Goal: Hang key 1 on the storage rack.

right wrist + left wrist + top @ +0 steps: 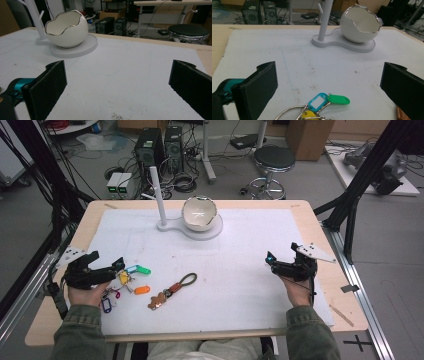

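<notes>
Beyond both wide-open, empty grippers, left gripper (118, 265) and right gripper (268, 258), the white eggshell-shaped ceramic bowl (199, 213) looks empty; the bunch of coloured plastic key tags (322, 101) between the left jaws is cut off.

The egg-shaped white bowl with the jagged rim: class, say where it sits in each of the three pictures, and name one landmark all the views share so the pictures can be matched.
High view: the egg-shaped bowl sits at the table's far centre, on the white stand base.
Left gripper view: upper right, beyond the open jaws.
Right gripper view: upper left, on the round base.
Shared landmark: the white upright post right beside the bowl.
</notes>
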